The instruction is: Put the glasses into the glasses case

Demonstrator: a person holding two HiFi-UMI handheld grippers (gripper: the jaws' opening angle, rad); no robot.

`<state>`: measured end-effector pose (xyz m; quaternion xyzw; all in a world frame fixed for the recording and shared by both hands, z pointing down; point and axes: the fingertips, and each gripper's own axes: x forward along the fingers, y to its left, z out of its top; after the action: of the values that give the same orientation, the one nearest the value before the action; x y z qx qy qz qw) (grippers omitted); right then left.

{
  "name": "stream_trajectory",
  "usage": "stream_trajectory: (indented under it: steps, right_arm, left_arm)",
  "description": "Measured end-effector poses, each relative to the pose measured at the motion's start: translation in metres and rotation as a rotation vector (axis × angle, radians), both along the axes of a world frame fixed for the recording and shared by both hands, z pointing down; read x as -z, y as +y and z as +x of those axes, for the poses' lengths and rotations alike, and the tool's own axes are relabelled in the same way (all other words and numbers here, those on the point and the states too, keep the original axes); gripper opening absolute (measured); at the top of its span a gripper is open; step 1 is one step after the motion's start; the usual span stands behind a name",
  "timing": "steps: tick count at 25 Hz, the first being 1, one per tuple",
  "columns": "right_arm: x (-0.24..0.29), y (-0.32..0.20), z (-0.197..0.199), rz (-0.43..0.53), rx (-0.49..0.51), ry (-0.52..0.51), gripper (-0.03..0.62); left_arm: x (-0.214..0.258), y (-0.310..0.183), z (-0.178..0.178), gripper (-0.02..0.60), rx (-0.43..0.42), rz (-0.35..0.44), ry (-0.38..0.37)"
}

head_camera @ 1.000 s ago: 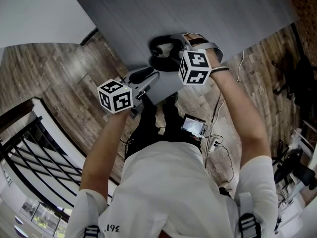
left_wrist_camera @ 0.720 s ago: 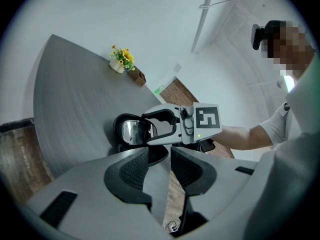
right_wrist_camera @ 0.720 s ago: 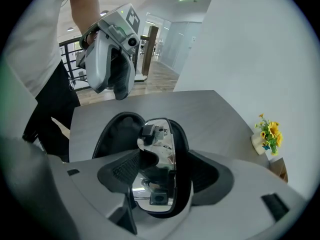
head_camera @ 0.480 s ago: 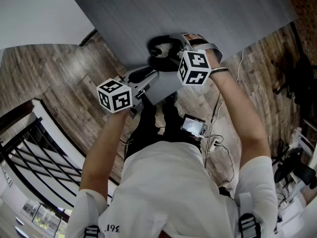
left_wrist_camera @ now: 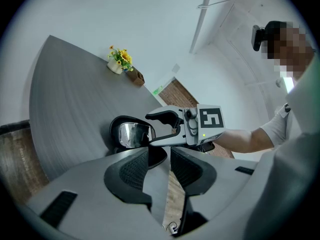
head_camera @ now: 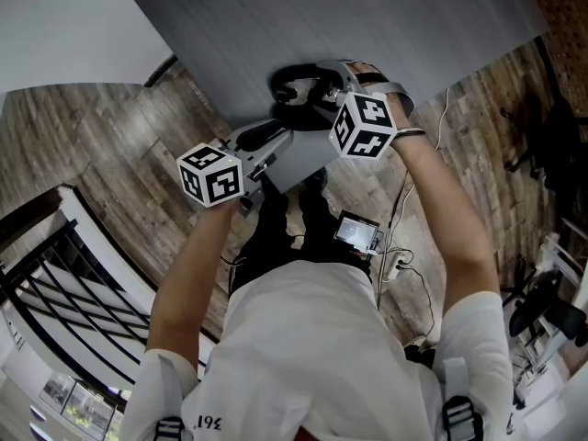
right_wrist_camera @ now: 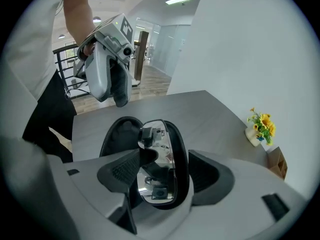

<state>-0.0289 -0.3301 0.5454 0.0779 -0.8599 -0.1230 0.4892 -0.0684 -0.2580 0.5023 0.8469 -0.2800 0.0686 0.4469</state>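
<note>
R claw [right_wrist_camera: 165, 170] apart astride the mirrored lid [right_wrist_camera: 159, 149] of open glasses case [right_wrist_camera: 117, 134] at worktop [head_camera: 367, 16] edge, L claw [left_wrist_camera: 160, 166] apart, empty; glasses unseen, so I'd steady lid gently w/o shoving case off.

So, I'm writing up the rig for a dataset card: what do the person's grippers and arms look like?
Both the left gripper and right gripper have light grey moulded bodies with dark, textured pads. Each carries a white cube printed with black square markers. The person wears a white short-sleeved shirt; a dark band circles the right wrist.
</note>
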Motion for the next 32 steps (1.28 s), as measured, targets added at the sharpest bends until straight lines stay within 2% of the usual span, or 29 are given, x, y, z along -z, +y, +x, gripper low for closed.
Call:
stream_trajectory:
  steps: [17, 25, 32]
  right_arm:
    - [0.017, 0.013, 0.039, 0.016, -0.105, -0.021, 0.285]
    - [0.026, 0.018, 0.045, 0.034, -0.158, -0.032, 0.285]
    - [0.038, 0.024, 0.048, 0.024, -0.237, -0.084, 0.284]
  left_arm:
    - [0.012, -0.002, 0.010, 0.138, 0.007, 0.042, -0.015]
    - [0.019, -0.001, 0.008, 0.138, 0.019, 0.060, -0.031]
    - [0.030, -0.002, 0.008, 0.138, 0.037, 0.092, -0.031]
